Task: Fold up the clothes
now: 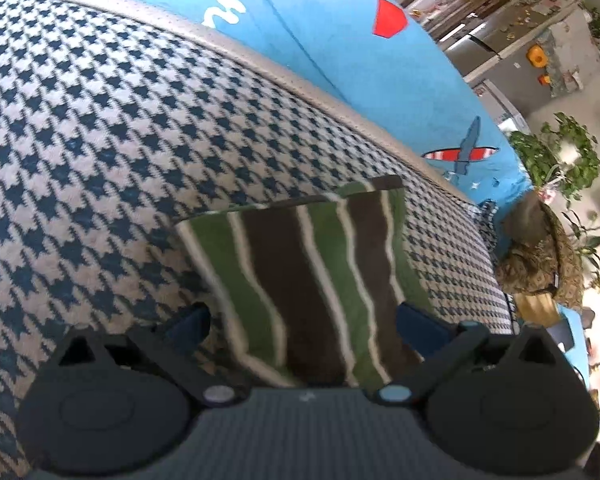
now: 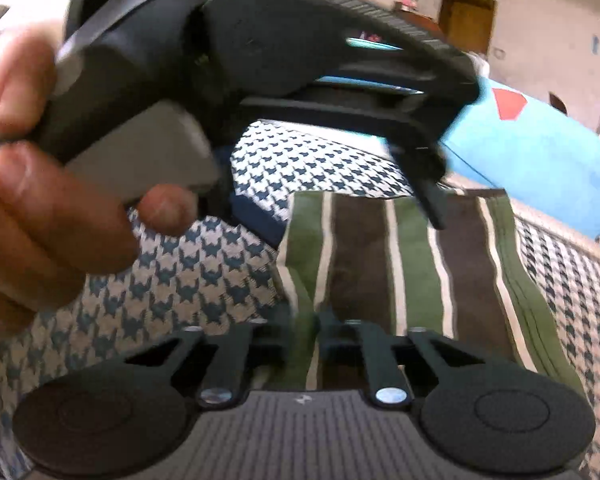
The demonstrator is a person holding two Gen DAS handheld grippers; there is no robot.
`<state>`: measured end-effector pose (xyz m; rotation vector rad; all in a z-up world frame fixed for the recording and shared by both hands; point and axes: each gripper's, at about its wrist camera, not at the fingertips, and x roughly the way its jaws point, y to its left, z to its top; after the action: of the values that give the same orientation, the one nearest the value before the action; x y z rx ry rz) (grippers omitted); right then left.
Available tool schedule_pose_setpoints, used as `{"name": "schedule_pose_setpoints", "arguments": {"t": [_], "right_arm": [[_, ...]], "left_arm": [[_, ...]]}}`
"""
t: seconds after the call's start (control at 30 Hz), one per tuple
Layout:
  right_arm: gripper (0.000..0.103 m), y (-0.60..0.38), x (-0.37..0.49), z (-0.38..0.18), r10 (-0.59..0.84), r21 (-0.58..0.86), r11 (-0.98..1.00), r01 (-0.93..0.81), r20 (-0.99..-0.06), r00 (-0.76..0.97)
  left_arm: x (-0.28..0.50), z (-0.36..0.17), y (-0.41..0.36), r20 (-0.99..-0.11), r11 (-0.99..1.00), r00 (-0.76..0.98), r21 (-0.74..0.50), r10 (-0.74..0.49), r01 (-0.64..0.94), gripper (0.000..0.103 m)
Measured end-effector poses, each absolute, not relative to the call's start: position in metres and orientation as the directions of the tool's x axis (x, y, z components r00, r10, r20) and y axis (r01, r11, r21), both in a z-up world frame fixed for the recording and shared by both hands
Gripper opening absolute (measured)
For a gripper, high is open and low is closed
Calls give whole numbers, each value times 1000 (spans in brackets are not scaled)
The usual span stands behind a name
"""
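A folded cloth striped green, brown and white (image 1: 300, 264) lies on the houndstooth sofa cushion (image 1: 100, 128). My left gripper (image 1: 302, 316) is open, one blue-padded finger on each side of the cloth's near end, neither pressing on it. In the right wrist view the same cloth (image 2: 420, 264) stretches away from my right gripper (image 2: 306, 320), whose jaws are pinched together on its near left edge. A hand (image 2: 40, 208) holds the left gripper (image 2: 344, 212) above the cloth's far end, with its fingers spread.
A bright blue cover with red and white prints (image 1: 340, 52) drapes the sofa back behind the cushion. Potted plants (image 1: 560, 156) and a brown woven bundle (image 1: 540, 256) stand past the sofa's right end. Houndstooth fabric (image 2: 180, 280) extends left of the cloth.
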<state>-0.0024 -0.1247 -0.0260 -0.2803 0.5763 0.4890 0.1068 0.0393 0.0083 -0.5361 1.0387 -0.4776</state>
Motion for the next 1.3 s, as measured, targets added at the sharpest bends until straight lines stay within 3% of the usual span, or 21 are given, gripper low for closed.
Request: {"name": "schedule_pose_setpoints", "arguments": {"t": [0.27, 0.47, 0.57, 0.67, 0.7, 1.0, 1.3], "right_arm": [[9, -158, 4, -14, 399, 59, 893, -447, -563, 723], [9, -167, 4, -13, 413, 93, 892, -442, -563, 716], [9, -164, -15, -15, 412, 86, 891, -445, -562, 717], [9, -165, -20, -12, 413, 83, 890, -448, -562, 717], [9, -166, -21, -12, 415, 80, 888, -452, -561, 716], [10, -185, -39, 6, 380, 44, 901, -431, -557, 738], [25, -242, -36, 23, 246, 71, 966, -249, -551, 797]], "left_arm": [[111, -3, 36, -671, 767, 422, -634, -609, 100, 103], [116, -4, 20, -681, 794, 453, -598, -576, 110, 99], [115, -1, 11, -705, 837, 484, -535, -518, 118, 83], [114, 0, 5, -700, 837, 488, -530, -521, 135, 58], [114, 0, 4, -699, 836, 487, -531, -524, 139, 56], [105, -2, 6, -685, 834, 507, -535, -523, 136, 53], [99, -4, 7, -692, 848, 522, -514, -498, 128, 52]]}}
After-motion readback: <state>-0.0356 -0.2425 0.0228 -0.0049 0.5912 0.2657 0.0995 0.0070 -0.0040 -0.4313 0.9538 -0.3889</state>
